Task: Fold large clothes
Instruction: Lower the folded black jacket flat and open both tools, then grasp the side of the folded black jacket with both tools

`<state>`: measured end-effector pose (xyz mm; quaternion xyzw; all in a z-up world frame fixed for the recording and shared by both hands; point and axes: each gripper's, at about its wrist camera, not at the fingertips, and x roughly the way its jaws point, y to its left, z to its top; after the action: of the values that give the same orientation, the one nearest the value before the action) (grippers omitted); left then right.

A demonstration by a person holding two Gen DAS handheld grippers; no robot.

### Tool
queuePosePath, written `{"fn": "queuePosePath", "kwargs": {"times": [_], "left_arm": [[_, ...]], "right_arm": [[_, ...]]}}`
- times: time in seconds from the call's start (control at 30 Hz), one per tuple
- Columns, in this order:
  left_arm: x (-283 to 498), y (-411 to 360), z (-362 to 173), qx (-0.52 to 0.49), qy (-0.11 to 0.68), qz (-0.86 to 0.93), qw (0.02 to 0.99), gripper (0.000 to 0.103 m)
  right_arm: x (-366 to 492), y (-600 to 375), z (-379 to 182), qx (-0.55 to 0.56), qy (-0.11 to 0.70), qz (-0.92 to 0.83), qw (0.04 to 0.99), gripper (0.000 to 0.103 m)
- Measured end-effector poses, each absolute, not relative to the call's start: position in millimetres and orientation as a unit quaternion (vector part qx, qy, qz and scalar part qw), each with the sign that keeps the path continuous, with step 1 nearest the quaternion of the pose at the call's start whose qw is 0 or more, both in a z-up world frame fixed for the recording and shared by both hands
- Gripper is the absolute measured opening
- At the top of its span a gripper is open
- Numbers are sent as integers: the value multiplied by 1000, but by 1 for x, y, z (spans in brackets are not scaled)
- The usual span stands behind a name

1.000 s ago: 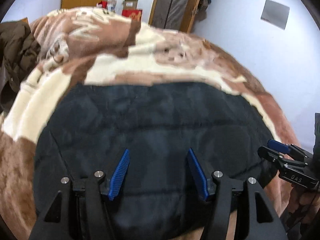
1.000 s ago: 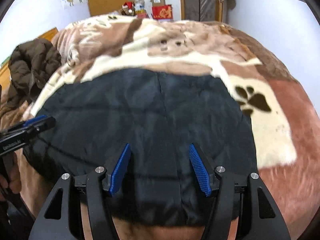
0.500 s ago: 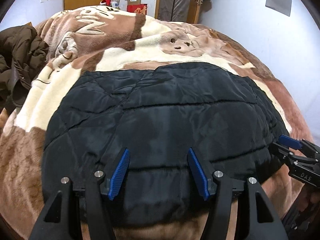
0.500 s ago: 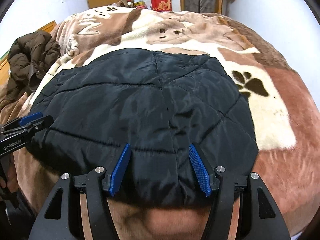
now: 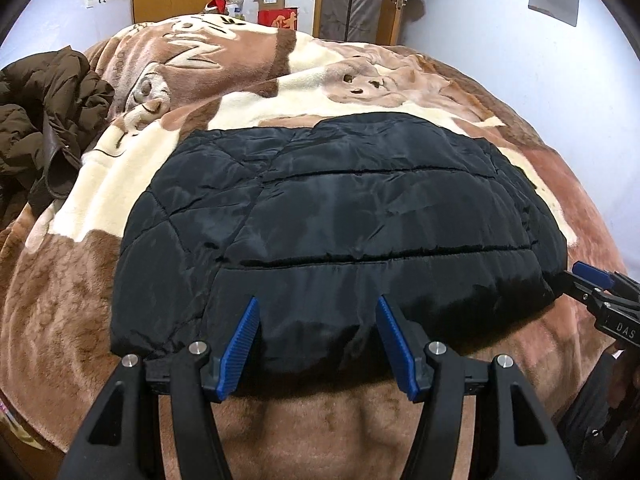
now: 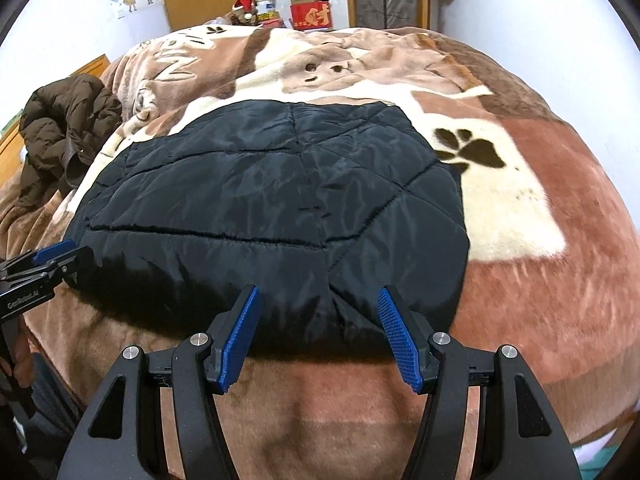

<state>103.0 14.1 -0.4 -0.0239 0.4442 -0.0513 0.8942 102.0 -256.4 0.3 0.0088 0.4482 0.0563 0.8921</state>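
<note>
Black and shiny, the puffy jacket (image 5: 340,216) is laid flat in a tidy folded block on the brown and cream blanket (image 5: 280,76), near the front edge of the bed. The fold looks nearly done, but that is only a guess. Both tongs are seen wide open, and nothing is held in them. The left gripper (image 5: 316,340) is held low at the near hem, with its blue pads (image 5: 242,340) pointed forward over the cloth. The right gripper (image 6: 320,336) is held the same way at the near hem, beside the right corner of the jacket. In each view the other tool is seen just past a near corner of the jacket. If one more fold is wanted, the near hem should be pinched at both corners at the same time. It should be lifted evenly and laid over gently, so the slippery cloth is not bunched up. The edges should be lined up before the cloth is let go. A brown coat (image 5: 44,120) is piled well apart on the left and can be left alone.
</note>
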Motion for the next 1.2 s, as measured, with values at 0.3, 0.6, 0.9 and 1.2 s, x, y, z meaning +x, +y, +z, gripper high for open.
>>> {"fn": "queuePosePath", "kwargs": {"times": [0.3, 0.6, 0.9, 1.2], "left_arm": [[103, 19, 2, -18, 442, -40, 896, 62], [117, 40, -4, -24, 444, -23, 895, 63], [154, 107, -12, -35, 434, 28, 900, 63], [188, 147, -50, -68, 449, 40, 890, 73]], "right_arm": [[103, -266, 2, 21, 438, 50, 897, 62], [119, -286, 1, 34, 433, 34, 900, 62], [153, -320, -12, 61, 444, -1, 894, 63], [179, -346, -41, 97, 473, 10, 876, 71]]}}
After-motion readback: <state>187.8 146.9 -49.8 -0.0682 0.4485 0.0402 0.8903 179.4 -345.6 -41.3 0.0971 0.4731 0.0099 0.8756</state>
